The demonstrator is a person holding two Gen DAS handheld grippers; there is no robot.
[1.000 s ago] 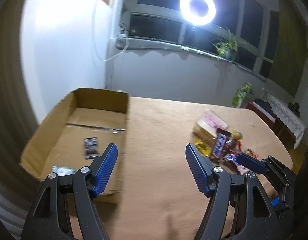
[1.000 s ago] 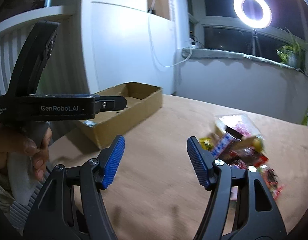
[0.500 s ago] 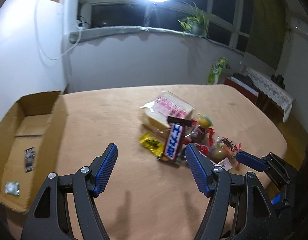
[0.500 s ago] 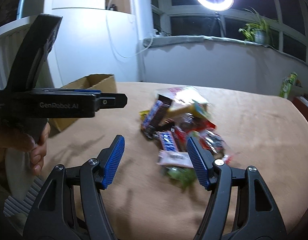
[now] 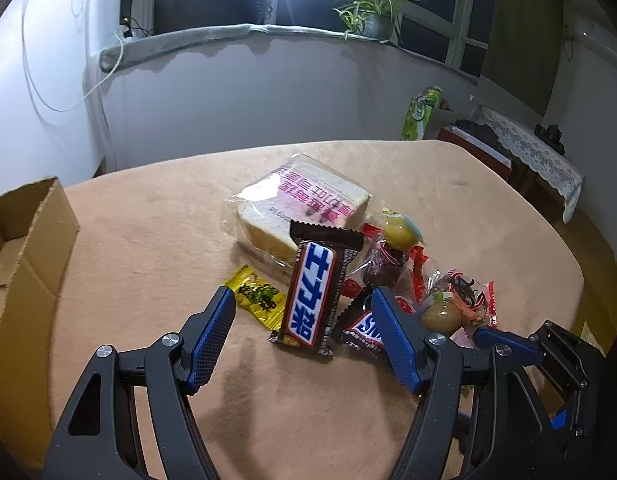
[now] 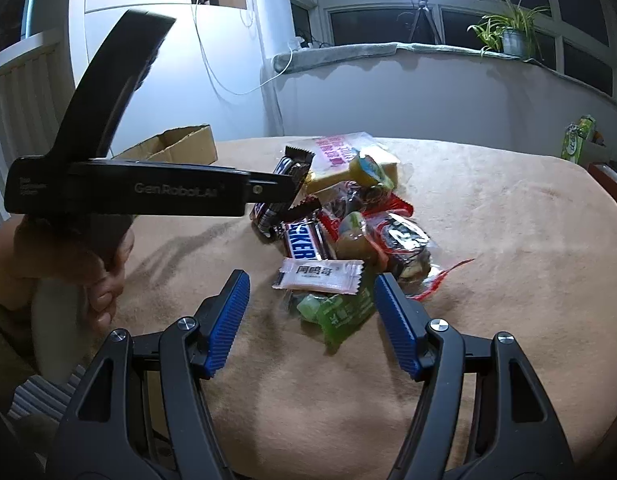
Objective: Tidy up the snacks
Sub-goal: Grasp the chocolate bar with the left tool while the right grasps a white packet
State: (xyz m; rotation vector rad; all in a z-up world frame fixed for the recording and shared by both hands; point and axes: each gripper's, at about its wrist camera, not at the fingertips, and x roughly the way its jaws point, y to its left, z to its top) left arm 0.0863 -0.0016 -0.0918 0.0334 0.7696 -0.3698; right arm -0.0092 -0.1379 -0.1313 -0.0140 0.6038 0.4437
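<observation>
A pile of snacks lies mid-table. In the left wrist view my left gripper [image 5: 304,332] is open and empty, its jaws either side of a brown Snickers bar [image 5: 313,292]; a yellow sachet [image 5: 257,297] and a wrapped sandwich [image 5: 304,204] lie beyond. In the right wrist view my right gripper [image 6: 310,312] is open and empty, just short of a green packet [image 6: 340,312] and a white sachet [image 6: 318,276]. A second Snickers bar [image 6: 304,240] lies behind them. The cardboard box [image 5: 24,248] stands at the left.
The table [image 5: 148,240] has a tan cloth. The left gripper's body [image 6: 140,192] crosses the right wrist view's left side. A green carton [image 5: 422,114] stands beyond the far table edge. A white wall is behind the box [image 6: 176,146].
Both grippers swung right, away from the box, and closed in on the snack pile. Both stayed open and empty.
</observation>
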